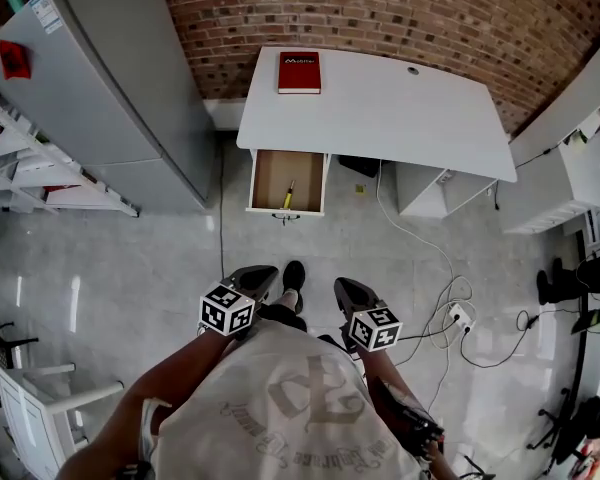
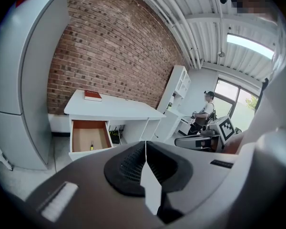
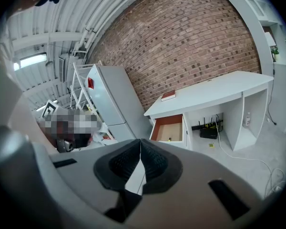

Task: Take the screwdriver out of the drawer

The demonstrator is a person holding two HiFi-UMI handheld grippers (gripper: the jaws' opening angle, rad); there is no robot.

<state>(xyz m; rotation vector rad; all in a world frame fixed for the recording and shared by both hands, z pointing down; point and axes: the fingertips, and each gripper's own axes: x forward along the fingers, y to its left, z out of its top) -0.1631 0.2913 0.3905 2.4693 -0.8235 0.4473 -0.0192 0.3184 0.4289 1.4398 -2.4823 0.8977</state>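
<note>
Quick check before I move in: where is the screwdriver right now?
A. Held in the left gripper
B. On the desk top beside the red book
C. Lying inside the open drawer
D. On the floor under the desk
C. The screwdriver lies on the bottom of the open drawer, while the left gripper and the right gripper are both shut with nothing between their jaws, well short of the desk.

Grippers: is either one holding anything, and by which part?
Nothing. The left gripper and right gripper are shut and empty; the yellow-handled screwdriver lies in the open white drawer.
</note>
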